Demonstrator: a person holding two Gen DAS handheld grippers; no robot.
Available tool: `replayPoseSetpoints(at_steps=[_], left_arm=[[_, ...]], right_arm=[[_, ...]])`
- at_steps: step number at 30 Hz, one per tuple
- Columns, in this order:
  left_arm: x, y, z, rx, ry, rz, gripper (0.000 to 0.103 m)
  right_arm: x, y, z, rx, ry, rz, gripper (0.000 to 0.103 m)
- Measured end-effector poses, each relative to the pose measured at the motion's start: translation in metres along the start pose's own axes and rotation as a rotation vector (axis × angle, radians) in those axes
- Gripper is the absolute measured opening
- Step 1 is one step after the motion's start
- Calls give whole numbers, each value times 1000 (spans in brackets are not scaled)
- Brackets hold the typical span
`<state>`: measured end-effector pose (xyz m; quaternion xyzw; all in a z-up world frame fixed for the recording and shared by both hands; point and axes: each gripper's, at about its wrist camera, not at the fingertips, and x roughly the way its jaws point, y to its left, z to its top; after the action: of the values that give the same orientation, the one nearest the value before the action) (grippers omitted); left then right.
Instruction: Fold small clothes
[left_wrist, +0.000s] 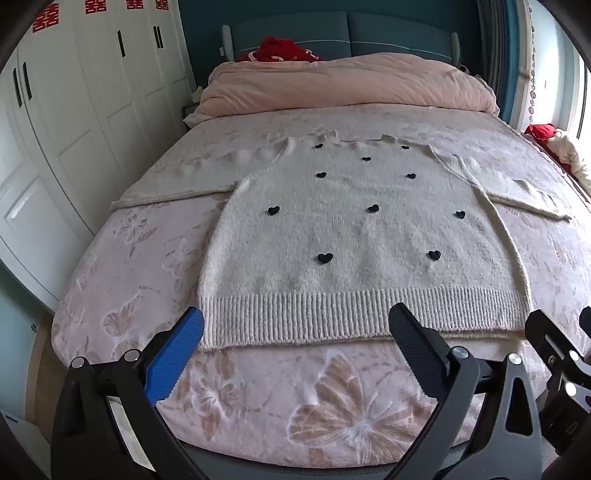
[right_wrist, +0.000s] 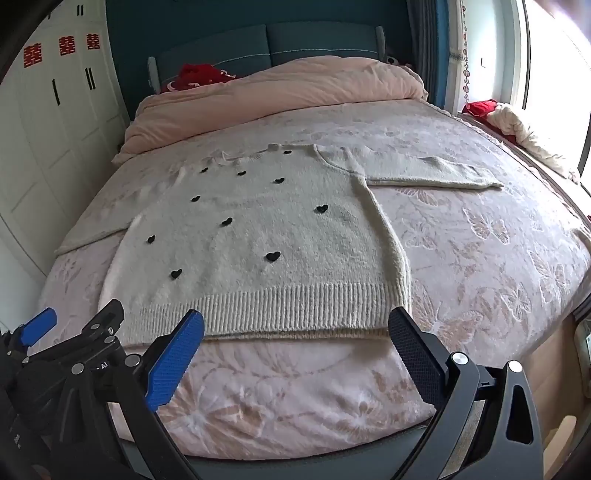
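Note:
A cream knitted sweater (left_wrist: 354, 240) with small black hearts lies flat on the bed, front up, both sleeves spread out sideways, ribbed hem toward me. It also shows in the right wrist view (right_wrist: 258, 251). My left gripper (left_wrist: 295, 328) is open and empty, hovering just in front of the hem's left half. My right gripper (right_wrist: 295, 328) is open and empty in front of the hem's right half. The right gripper's frame shows at the lower right edge of the left wrist view.
The bed has a pink butterfly-patterned blanket (left_wrist: 332, 406). A pink duvet (left_wrist: 347, 85) is bunched at the headboard with a red item (left_wrist: 284, 50) behind it. White wardrobes (left_wrist: 74, 129) stand on the left. A window sill with red and cream fabric (right_wrist: 517, 125) is on the right.

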<state>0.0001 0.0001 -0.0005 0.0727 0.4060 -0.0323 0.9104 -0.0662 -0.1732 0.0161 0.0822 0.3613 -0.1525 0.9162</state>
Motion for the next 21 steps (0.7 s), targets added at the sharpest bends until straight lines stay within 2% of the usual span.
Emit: replayPoseSetpoints(at_steps=[6, 8, 21], left_arm=[[-1, 0, 0, 5, -2, 1, 98], [-1, -1, -1, -19, -38, -15, 98], [-7, -1, 3, -22, -69, -29, 98]], right_arm=[[0, 0, 0, -2, -1, 1, 98], [0, 0, 0, -2, -1, 0, 98], [0, 1, -2, 0, -1, 6, 98]])
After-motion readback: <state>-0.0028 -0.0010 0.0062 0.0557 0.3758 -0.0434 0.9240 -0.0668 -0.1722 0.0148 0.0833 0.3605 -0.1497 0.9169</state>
